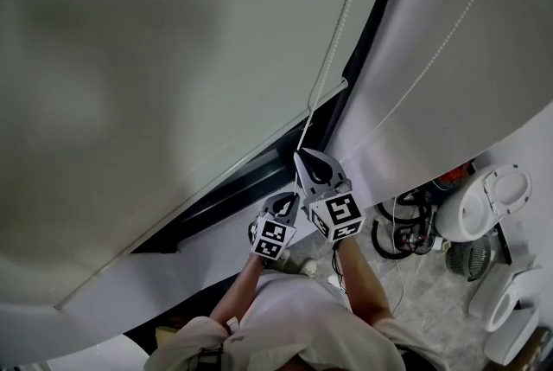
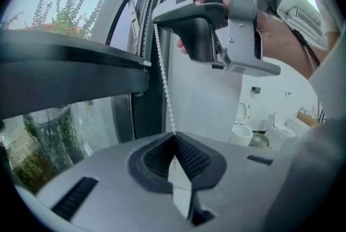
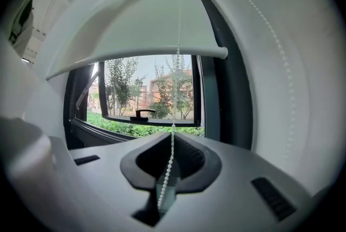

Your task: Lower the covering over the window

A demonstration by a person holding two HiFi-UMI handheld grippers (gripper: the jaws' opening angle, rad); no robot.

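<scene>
1. L gripper: jaws pressed shut, pinching thin white bead chain.
2. R gripper: jaws shut on same chain, just above L.
3. Chain runs up beside white fabric roller blind, its bottom rail partway down dark-framed window.

text: none readable | labels, brands: none | numbers: none | signs: none legible in any view
</scene>
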